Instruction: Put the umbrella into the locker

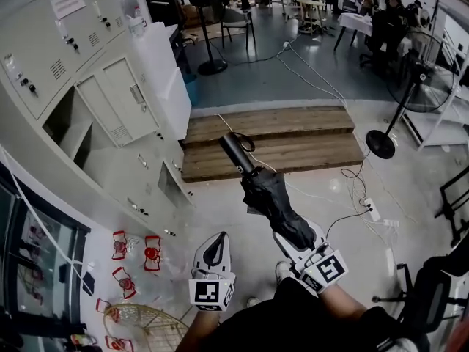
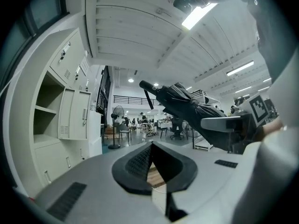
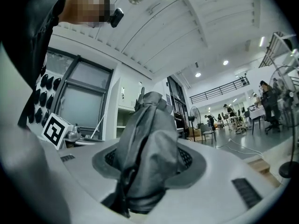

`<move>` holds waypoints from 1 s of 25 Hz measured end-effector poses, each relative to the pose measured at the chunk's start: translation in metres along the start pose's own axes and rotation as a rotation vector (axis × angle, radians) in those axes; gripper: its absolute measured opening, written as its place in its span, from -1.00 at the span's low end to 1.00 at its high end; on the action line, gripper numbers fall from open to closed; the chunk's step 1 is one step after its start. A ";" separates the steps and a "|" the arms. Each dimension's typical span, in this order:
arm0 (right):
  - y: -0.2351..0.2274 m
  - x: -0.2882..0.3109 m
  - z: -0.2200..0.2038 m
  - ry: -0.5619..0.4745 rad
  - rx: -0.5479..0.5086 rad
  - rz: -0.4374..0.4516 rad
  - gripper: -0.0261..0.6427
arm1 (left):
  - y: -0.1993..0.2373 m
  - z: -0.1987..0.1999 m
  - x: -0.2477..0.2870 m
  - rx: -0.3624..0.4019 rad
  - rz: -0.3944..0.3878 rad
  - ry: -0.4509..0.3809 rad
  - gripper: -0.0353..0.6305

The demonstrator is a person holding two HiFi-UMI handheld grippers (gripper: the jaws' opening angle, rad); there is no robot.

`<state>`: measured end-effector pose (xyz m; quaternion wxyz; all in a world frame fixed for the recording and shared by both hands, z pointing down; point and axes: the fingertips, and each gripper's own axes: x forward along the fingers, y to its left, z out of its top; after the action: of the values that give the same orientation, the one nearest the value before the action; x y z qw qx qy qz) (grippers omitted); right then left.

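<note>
Right gripper view, jaws: your right gripper (image 3: 148, 164) is clamped part-way apart on the umbrella (image 3: 148, 125). Its ribbed black pads press the folded cloth from both sides.
Umbrella: dark creased fabric, rolled into a soft bundle. In the head view it slants from your grip at lower right up toward frame centre, ending in a smooth black cylindrical end (image 1: 234, 151).
Left gripper view, jaws: your left gripper (image 2: 152, 148) has its tips together with nothing between them.
Locker: the locker (image 1: 110, 94) is pale grey metal at the head view's upper left, with flat doors and vent slots. One compartment (image 1: 66, 127) stands open.
Hard to make out: the umbrella's lower end is buried between the jaws, and the compartment's back is in shadow.
</note>
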<state>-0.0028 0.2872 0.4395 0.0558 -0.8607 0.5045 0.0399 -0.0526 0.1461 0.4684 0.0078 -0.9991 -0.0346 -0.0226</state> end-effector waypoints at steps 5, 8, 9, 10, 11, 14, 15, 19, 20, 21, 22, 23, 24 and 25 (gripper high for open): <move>-0.015 0.043 -0.003 0.004 -0.001 0.035 -0.28 | 0.028 -0.003 0.029 -0.011 0.027 0.008 -0.90; -0.031 0.070 -0.004 0.004 0.002 0.067 -0.28 | 0.043 -0.002 0.053 -0.013 0.056 0.014 -0.90; -0.037 0.078 -0.004 0.004 0.005 0.079 -0.28 | 0.047 0.000 0.061 -0.009 0.063 0.013 -0.90; -0.042 0.086 -0.005 0.004 0.006 0.091 -0.28 | 0.051 0.002 0.070 -0.002 0.069 0.009 -0.90; -0.048 0.095 -0.005 0.004 0.006 0.102 -0.28 | 0.055 0.005 0.078 0.002 0.077 0.007 -0.90; -0.065 0.120 -0.006 0.004 0.010 0.139 -0.28 | 0.069 0.009 0.102 0.002 0.110 0.013 -0.90; -0.070 0.127 -0.007 0.006 0.012 0.152 -0.28 | 0.071 0.009 0.109 0.000 0.121 0.017 -0.90; -0.088 0.151 -0.011 0.015 0.015 0.206 -0.28 | 0.079 0.011 0.134 -0.002 0.165 0.028 -0.90; -0.093 0.156 -0.011 0.017 0.012 0.217 -0.28 | 0.080 0.011 0.140 -0.002 0.175 0.029 -0.90; -0.097 0.161 -0.012 0.020 0.008 0.229 -0.28 | 0.082 0.011 0.145 -0.003 0.186 0.030 -0.90; -0.101 0.167 -0.013 0.022 0.003 0.241 -0.28 | 0.085 0.010 0.150 -0.004 0.199 0.033 -0.90; -0.104 0.173 -0.014 0.024 -0.001 0.255 -0.28 | 0.090 0.008 0.155 -0.004 0.214 0.038 -0.90; -0.106 0.180 -0.015 0.025 -0.001 0.271 -0.28 | 0.095 0.007 0.158 -0.006 0.231 0.045 -0.90; -0.108 0.187 -0.016 0.026 0.002 0.286 -0.28 | 0.100 0.007 0.161 -0.009 0.249 0.049 -0.90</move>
<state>0.1823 0.1761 0.4381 0.0438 -0.7804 0.6227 0.0357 0.1152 0.0577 0.4677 0.0068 -0.9949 0.0900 -0.0459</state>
